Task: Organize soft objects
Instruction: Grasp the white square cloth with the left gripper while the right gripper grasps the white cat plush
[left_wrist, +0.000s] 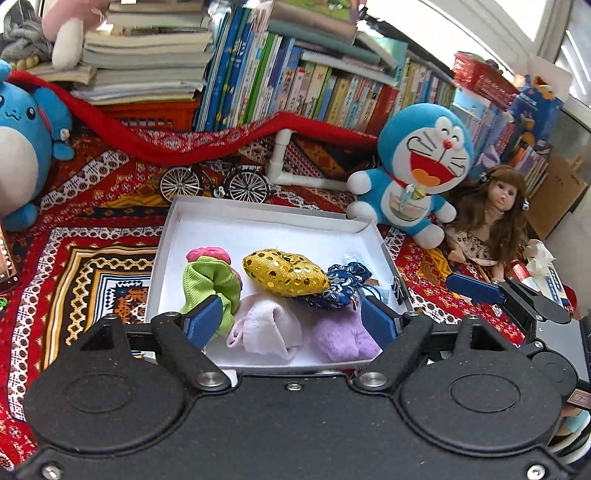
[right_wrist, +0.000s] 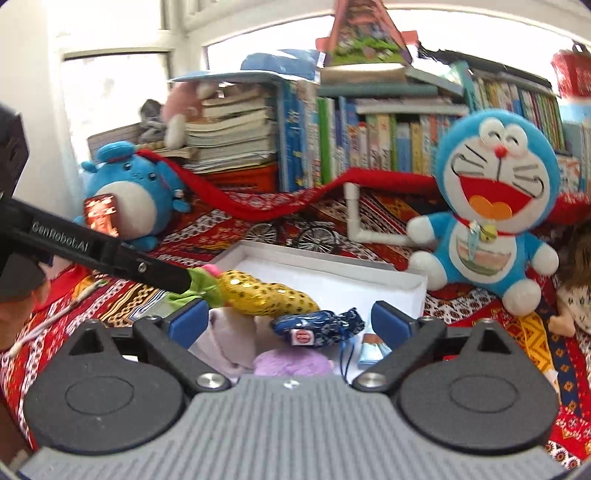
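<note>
1. Five soft items are seen gathered in the near half of the white box (left_wrist: 173, 236): a green-and-pink cloth piece (left_wrist: 210, 280), a gold sequined cushion (left_wrist: 284, 273), a blue patterned pouch (left_wrist: 340, 288), a pale folded cloth (left_wrist: 266, 328) and a lilac plush (left_wrist: 343, 332). They lie touching or overlapping one another.
2. The far half of the box is left bare.
3. The left gripper (left_wrist: 291, 321) is held above the near edge of the box with its fingers apart; nothing is pressed between them.
4. The right gripper (right_wrist: 291, 321) is likewise spread wide and empty, poised over the same pile.
5. The sorting is judged to be largely done, since both grippers are empty and the small items are boxed.
6. The Doraemon plush (left_wrist: 417, 162), the blue round plush (left_wrist: 22, 147) and the doll (left_wrist: 491, 218) are left outside on the patterned cloth (left_wrist: 92, 229); whether these are meant for the box cannot be told.
</note>
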